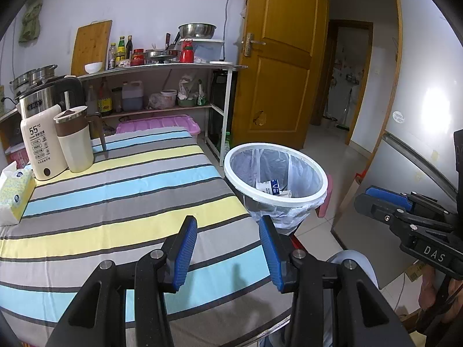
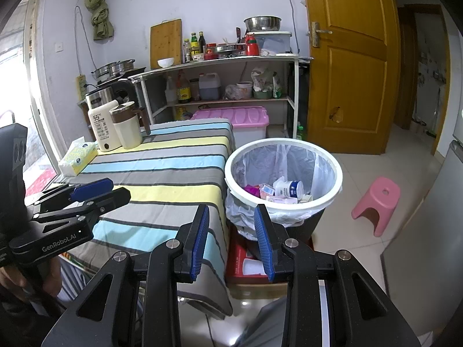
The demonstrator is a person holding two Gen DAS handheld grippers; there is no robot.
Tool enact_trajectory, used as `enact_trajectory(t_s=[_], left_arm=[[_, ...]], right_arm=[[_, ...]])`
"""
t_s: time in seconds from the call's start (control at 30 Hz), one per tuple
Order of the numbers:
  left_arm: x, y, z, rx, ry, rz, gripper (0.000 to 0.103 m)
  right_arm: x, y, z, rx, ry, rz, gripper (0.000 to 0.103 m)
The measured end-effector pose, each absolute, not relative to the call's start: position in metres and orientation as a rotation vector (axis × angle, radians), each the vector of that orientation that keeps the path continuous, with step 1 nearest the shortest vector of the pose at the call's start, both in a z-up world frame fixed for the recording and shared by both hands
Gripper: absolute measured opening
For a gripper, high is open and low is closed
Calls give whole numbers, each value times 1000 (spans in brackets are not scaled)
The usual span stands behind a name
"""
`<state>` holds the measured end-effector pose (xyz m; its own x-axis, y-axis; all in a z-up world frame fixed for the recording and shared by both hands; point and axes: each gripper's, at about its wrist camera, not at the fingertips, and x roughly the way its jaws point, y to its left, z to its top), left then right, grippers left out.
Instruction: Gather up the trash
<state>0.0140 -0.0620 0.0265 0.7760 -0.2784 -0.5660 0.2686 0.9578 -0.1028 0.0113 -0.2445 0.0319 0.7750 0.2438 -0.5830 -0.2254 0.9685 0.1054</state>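
Observation:
A white-rimmed trash bin (image 2: pixel 332 162) lined with a clear bag stands on the floor beside the striped table (image 2: pixel 162 159). It holds several pieces of trash (image 2: pixel 286 189), including small cartons and a white cup. The bin also shows in the left wrist view (image 1: pixel 231 170). My left gripper (image 1: pixel 228 227) is open and empty above the table's near right edge; it also shows in the right wrist view (image 2: pixel 101 190). My right gripper (image 2: pixel 233 215) is open and empty, just in front of the bin; it also shows in the left wrist view (image 1: pixel 373 199).
A tissue pack (image 2: pixel 78 160), a white thermos (image 2: pixel 104 128) and a brown-lidded jug (image 2: pixel 127 128) stand at the table's far left. A pink stool (image 2: pixel 376 202) stands right of the bin. A pink-lidded box (image 2: pixel 234 118), a kitchen shelf and a wooden door (image 2: pixel 347 72) are behind.

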Motion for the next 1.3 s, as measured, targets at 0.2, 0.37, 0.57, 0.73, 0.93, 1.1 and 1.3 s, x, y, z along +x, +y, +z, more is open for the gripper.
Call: enact_trajectory(t_s=[0.2,0.37,0.57,0.73,0.93,1.1,1.3], left_arm=[[14,-62,27,-15,614,-295,44],[14,-60,28,-16,613,-295,44],[15,-59,28,-17,613,-293,44],[15,-57,29,-18,613,-292,44],[15,-56,28,-20,615,-290,44],[15,-56,27,-19,617,-285,44],[15,-56,26,-18,617,-286,44]], right_arm=[[11,-244,32,30,636,255,34],[11,-244,32,30,636,255,34],[11,-244,32,29,635,254,34],[10,-243,32,30,638,253,34],[10,-242,32,29,636,253,34],[10,-242,32,29,636,254,34],[10,-242,32,29,637,255,34]])
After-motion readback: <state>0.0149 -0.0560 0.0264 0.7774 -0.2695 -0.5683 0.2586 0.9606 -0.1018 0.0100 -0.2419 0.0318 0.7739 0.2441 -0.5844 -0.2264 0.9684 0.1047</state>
